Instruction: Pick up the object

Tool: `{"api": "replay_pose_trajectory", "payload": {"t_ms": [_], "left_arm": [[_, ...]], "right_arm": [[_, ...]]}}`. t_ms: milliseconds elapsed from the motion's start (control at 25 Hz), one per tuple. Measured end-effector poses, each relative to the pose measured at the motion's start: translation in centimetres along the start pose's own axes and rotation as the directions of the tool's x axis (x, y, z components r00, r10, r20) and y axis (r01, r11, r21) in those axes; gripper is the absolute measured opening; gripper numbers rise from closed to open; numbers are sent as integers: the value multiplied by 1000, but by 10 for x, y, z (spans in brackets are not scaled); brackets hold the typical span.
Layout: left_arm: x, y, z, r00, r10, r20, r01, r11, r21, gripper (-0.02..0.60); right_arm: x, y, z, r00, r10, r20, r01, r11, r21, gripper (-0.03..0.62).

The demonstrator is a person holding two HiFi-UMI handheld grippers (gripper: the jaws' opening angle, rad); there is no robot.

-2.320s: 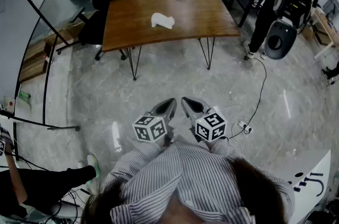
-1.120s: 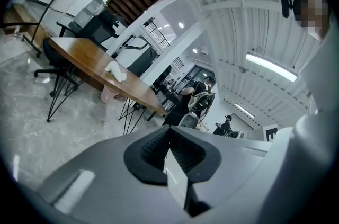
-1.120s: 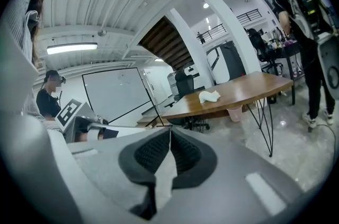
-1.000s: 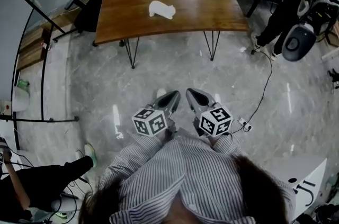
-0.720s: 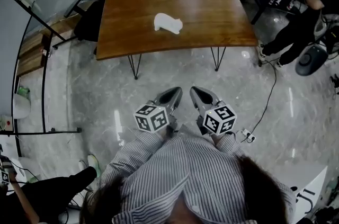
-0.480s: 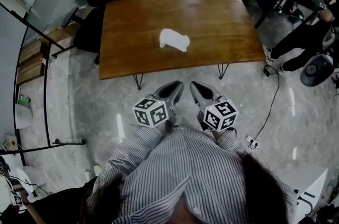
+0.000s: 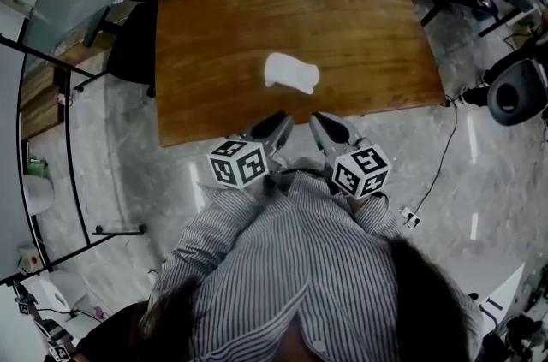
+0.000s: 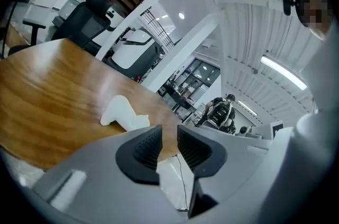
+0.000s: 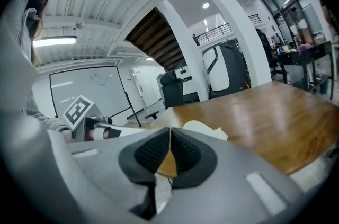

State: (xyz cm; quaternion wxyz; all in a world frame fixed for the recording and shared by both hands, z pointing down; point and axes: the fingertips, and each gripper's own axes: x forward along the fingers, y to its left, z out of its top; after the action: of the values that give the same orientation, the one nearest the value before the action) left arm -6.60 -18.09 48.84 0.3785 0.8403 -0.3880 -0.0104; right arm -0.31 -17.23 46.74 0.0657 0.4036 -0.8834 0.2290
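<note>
While the white object [image 7: 291,74] lies untouched on the wooden table [image 7: 197,35], both grippers are held side by side at the table's near edge and point toward it. Items are read from left to right.

(1) A black chair [image 7: 128,52] stands against the table's left end. It is well apart from the object and out of any likely approach path.

(2) The left gripper [image 7: 272,126] has its marker cube [image 7: 237,163] toward the person, and its jaws are opening. The gap is narrow. The left gripper view shows nothing between the pads, only table edge and floor beyond. This opening probably prepares the gripper for the pick, since in that view the object sits just ahead of the jaws and slightly to their left.

(3) The object rests flat near the middle of the table's width, closer to the near edge than to the far one. It lies beyond both sets of tips and roughly between the 2 jaw lines, so either gripper could likely reach it by moving forward.

(4) The right gripper [image 7: 327,127] has its jaws pressed together on nothing. Held level with the left one, it appears to be kept idle, perhaps to keep the person's stance balanced.
</note>
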Motion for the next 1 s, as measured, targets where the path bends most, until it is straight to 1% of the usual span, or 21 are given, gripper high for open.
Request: {"api": "replay_pose_trajectory", "payload": {"t_ms": [120, 280, 440, 600, 720, 880, 1000], "left_arm": [[9, 13, 7, 1000, 24, -5, -24, 1000, -11, 95], [22, 27, 19, 998, 59, -13, -59, 998, -22, 99], [31, 40, 25, 995, 90, -50, -91, 996, -17, 121], [45, 67, 34, 988, 124, -97, -126, 992, -15, 151], [56, 89, 35, 975, 156, -156, -158, 987, 4, 186], [75, 111, 33, 950, 186, -251, -184, 982, 34, 246], [87, 126, 33, 932, 196, -305, -195, 980, 34, 275]], "right_arm": [[11, -10, 2, 1000, 12, -17, -12, 1000, 6, 3], [29, -18, 12, 998, 41, -43, -42, 999, -15, 3], [39, -24, 18, 996, 59, -69, -62, 997, -35, 3], [50, -35, 12, 993, 62, -104, -67, 997, -40, 3], [58, -43, 5, 990, 65, -122, -69, 997, -24, 3], [66, -51, 2, 988, 79, -131, -81, 997, -13, 3], [72, -53, -4, 986, 87, -143, -88, 996, 5, 3]]}}
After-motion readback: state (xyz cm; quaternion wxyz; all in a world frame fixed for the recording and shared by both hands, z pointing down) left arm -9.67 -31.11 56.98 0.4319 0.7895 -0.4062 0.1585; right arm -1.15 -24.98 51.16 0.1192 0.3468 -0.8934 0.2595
